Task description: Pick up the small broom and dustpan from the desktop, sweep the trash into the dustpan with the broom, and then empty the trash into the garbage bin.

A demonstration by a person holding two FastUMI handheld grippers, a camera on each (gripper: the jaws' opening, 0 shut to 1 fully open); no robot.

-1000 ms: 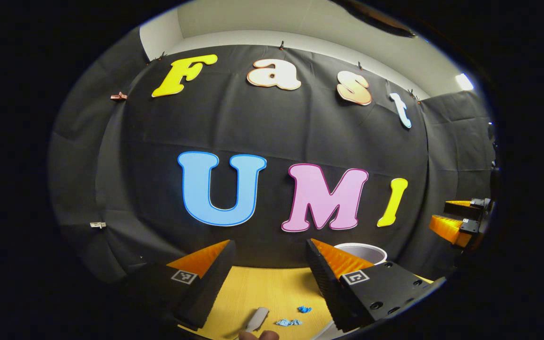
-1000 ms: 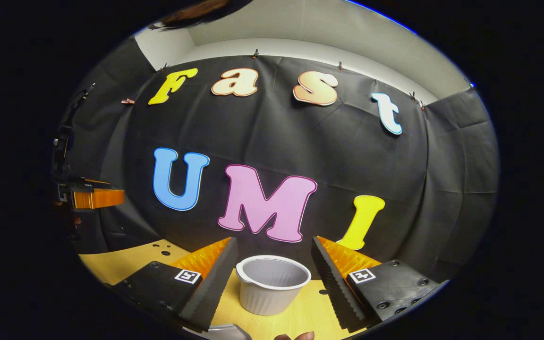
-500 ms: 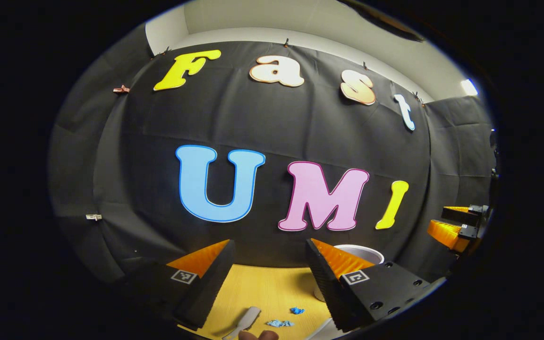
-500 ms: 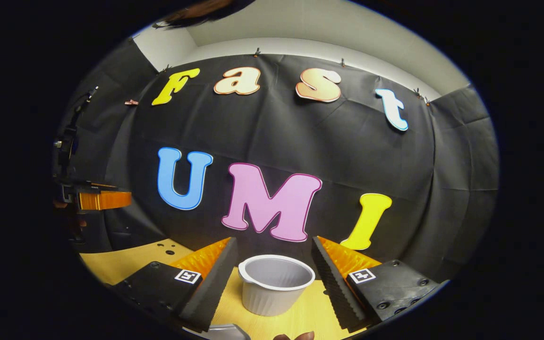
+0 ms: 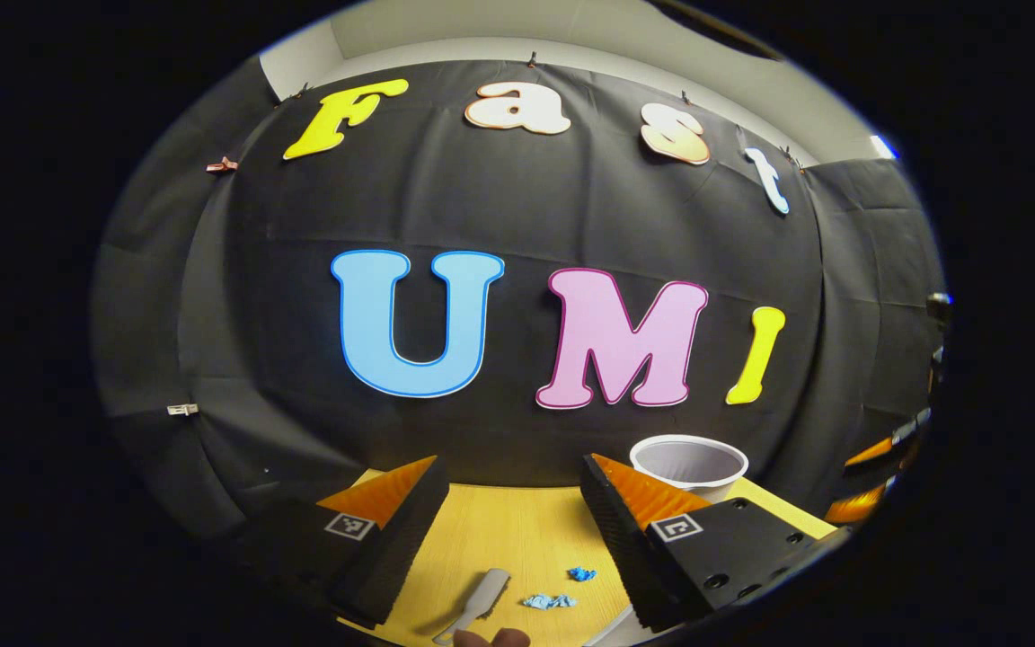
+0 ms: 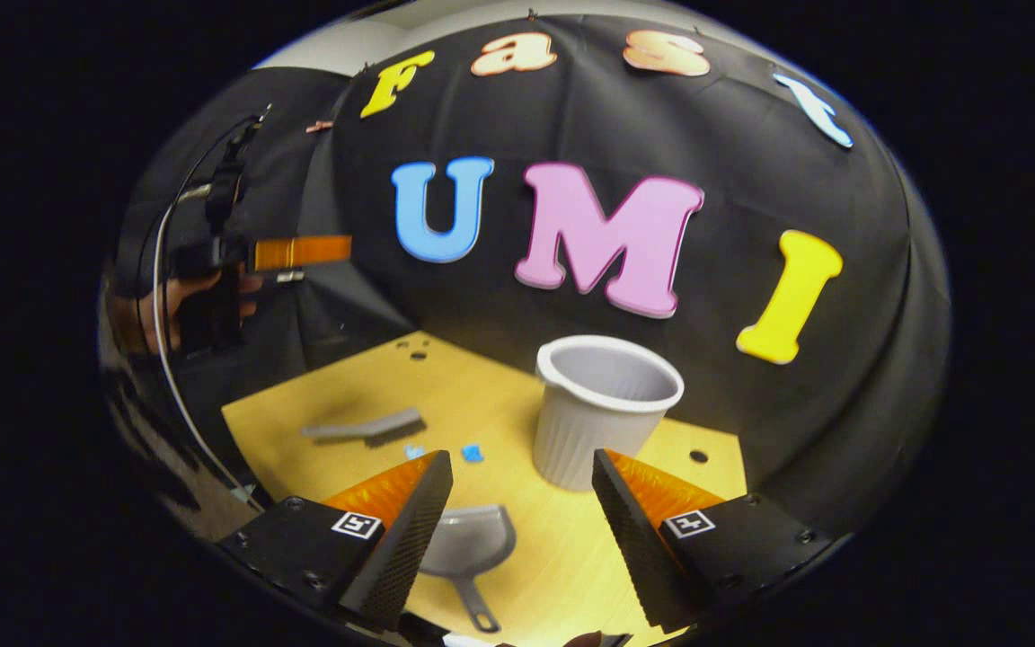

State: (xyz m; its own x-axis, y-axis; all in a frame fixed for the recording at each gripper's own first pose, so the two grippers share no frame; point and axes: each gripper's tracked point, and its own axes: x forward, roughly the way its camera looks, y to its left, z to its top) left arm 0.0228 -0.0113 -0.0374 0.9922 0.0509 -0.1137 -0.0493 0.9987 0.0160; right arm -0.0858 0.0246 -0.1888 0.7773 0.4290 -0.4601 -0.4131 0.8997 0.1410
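In the right gripper view a grey dustpan (image 6: 468, 544) lies on the yellow desktop (image 6: 338, 467), just beyond and below my open right gripper (image 6: 522, 456). The small grey broom (image 6: 365, 427) lies farther left, with blue trash scraps (image 6: 473, 452) between it and the white ribbed bin (image 6: 603, 409). A hand holds the left gripper (image 6: 329, 252) high at the left. In the left gripper view my left gripper (image 5: 510, 463) is open above the broom (image 5: 477, 604) and the blue scraps (image 5: 549, 600). The bin (image 5: 688, 463) stands behind its right finger.
The desktop has small round holes (image 6: 697, 456) near the bin and at its far corner. The black cloth wall closes the back and sides. The right gripper (image 5: 859, 481) shows at the far right edge of the left gripper view. A cable (image 6: 167, 296) hangs by the hand.
The right gripper's view has tipped down, so the dustpan, broom and scraps now lie in sight. The left gripper's view tipped down slightly. Both stay open.
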